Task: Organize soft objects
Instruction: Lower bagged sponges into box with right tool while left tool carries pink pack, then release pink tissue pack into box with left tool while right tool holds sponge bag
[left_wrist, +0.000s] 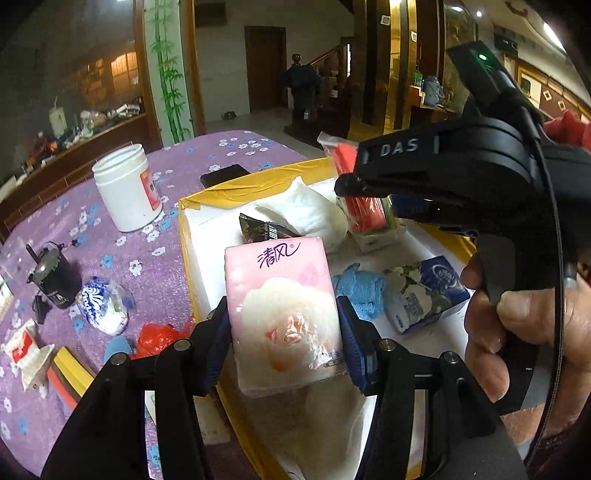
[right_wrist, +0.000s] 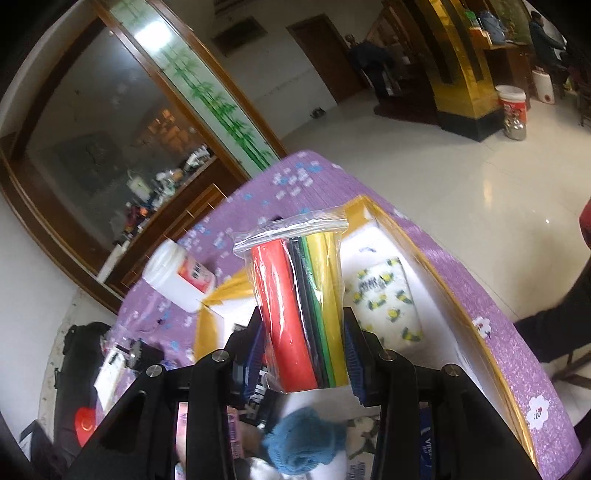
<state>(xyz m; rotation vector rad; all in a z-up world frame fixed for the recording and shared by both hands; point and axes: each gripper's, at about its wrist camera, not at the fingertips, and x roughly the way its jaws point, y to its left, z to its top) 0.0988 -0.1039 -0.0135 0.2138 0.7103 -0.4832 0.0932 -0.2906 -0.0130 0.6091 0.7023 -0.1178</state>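
A pink tissue pack (left_wrist: 282, 314) is clamped by the left gripper (left_wrist: 282, 325) above the box's (left_wrist: 221, 192) near edge; a bagged coloured roll bundle (right_wrist: 301, 314) is clamped by the right gripper (right_wrist: 304, 354).

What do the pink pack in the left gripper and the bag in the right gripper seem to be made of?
Pink tissue pack: thin glossy plastic film over soft paper, judging by glare and wrinkles. Clear bag: transparent shiny plastic, creased, holding red, black, green and yellow rolled sheets, possibly foam or felt.
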